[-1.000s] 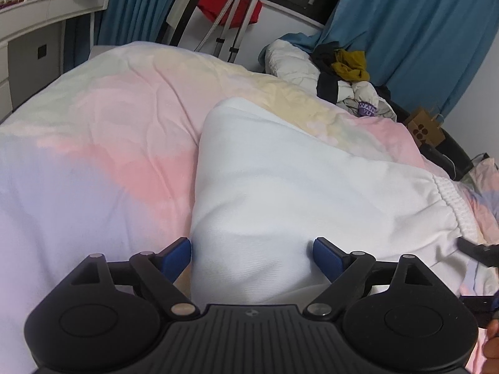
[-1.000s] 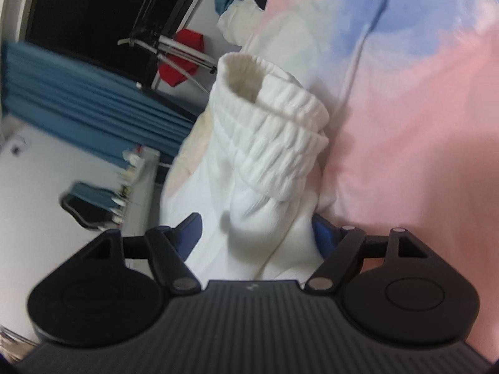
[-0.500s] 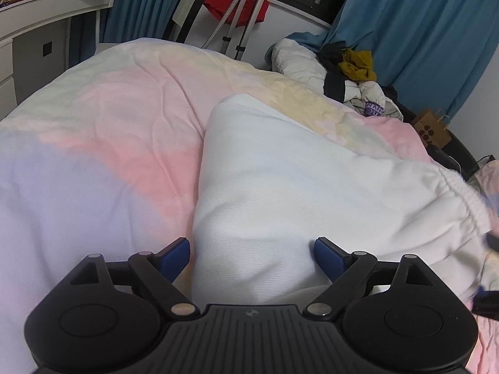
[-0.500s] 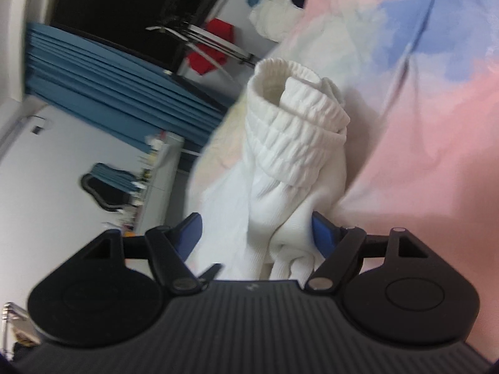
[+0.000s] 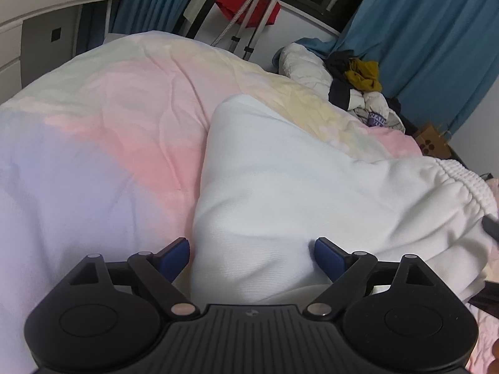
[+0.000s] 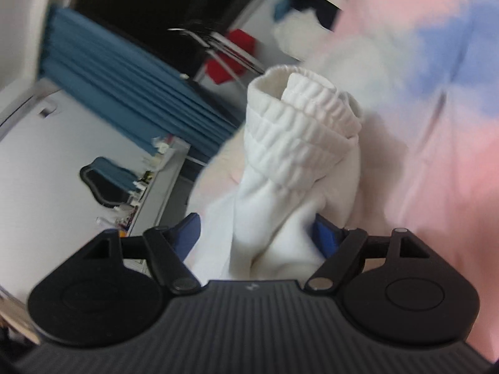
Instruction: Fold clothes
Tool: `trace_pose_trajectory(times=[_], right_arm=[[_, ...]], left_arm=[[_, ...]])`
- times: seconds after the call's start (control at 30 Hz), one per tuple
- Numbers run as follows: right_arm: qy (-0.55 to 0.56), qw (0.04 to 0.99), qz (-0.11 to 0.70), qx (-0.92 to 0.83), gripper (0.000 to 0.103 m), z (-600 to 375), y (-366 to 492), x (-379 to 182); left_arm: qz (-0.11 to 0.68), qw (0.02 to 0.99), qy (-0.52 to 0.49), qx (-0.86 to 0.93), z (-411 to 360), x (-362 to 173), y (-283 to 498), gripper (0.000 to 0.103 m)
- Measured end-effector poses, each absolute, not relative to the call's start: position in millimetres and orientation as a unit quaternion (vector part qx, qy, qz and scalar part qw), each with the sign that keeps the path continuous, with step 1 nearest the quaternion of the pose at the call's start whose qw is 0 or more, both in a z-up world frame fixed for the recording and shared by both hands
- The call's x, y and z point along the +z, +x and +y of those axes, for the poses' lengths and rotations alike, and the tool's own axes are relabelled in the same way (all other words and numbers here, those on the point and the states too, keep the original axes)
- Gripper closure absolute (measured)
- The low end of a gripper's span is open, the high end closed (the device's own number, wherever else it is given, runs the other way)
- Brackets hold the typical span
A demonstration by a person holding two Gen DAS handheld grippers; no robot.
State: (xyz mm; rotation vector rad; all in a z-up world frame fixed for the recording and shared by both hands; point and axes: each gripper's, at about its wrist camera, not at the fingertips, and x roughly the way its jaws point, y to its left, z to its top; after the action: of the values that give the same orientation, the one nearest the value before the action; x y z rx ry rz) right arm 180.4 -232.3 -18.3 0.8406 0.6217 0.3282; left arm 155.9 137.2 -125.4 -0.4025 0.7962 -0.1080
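A white garment [image 5: 280, 171] with a gathered elastic band [image 5: 461, 180] lies bunched on a pastel quilt [image 5: 109, 124] on the bed. My left gripper [image 5: 251, 255] points down at its near end. Its jaws stand wide, with a thick fold filling the gap and both blue pads [image 5: 327, 257] against the cloth. In the right wrist view the ribbed band [image 6: 296, 131] stands up in front of my right gripper [image 6: 255, 237]. That gripper is rolled to one side and shut on the cloth just below the band. The view is blurred.
A heap of clothes [image 5: 358, 74] sits at the bed's far end, in front of blue curtains [image 5: 436, 31]. A rack with a red cloth [image 5: 249, 3] stands behind the bed. A white desk [image 5: 46, 15] is at left and a brown bag [image 5: 432, 143] at right.
The right gripper has rolled and risen, carrying the band end with it. In the left wrist view the band sits higher and further right. The left gripper has stayed put.
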Motion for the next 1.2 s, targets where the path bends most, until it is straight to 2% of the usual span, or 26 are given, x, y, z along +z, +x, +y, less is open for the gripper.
trace_pose_trajectory(times=[0.1,0.17,0.2,0.27,0.33,0.37,0.43,0.5,0.8,1.03,1.2], right_arm=[[0.4,0.848,0.332,0.106,0.027,-233.7,192.4,-36.9],[0.404,0.841,0.353,0.07,0.047,-237.8,199.9,-51.5],[0.409,0.837,0.358,0.06,0.051,-239.9,201.3,-55.2],[0.407,0.84,0.353,0.058,0.066,-237.0,199.9,-51.1],[0.382,0.857,0.34,0.064,0.069,-228.0,197.8,-37.5],[0.372,0.864,0.332,0.068,0.071,-223.3,195.9,-31.4],[0.357,0.876,0.314,0.081,0.073,-216.7,191.4,-17.4],[0.346,0.886,0.291,0.098,0.074,-213.8,186.8,-1.1],[0.323,0.918,0.153,0.171,0.076,-240.7,159.1,82.1],[0.359,0.922,0.054,0.137,0.076,-328.2,152.5,105.7],[0.38,0.922,0.011,0.073,0.076,-409.5,160.7,76.9]], left_arm=[[0.388,0.896,-0.206,-0.065,134.1,-129.8,156.8,0.018],[0.388,0.896,-0.204,-0.07,131.1,-130.2,156.6,0.025],[0.387,0.898,-0.2,-0.071,129.5,-129.8,156.4,0.029],[0.384,0.9,-0.194,-0.073,126.7,-128.9,155.5,0.036],[0.379,0.902,-0.195,-0.07,125.3,-126.4,152.7,0.049],[0.375,0.904,-0.195,-0.07,124.5,-123.8,150.8,0.052],[0.365,0.908,-0.194,-0.071,123.7,-116.3,145.9,0.063],[0.344,0.914,-0.204,-0.074,123.1,-102.5,138.1,0.068],[0.232,0.938,-0.227,-0.119,96.3,-24.6,107.6,0.072],[0.181,0.951,-0.173,-0.18,-17.4,38.1,164.8,0.072],[0.195,0.947,-0.119,-0.225,-128.2,24.1,237.6,0.072]])
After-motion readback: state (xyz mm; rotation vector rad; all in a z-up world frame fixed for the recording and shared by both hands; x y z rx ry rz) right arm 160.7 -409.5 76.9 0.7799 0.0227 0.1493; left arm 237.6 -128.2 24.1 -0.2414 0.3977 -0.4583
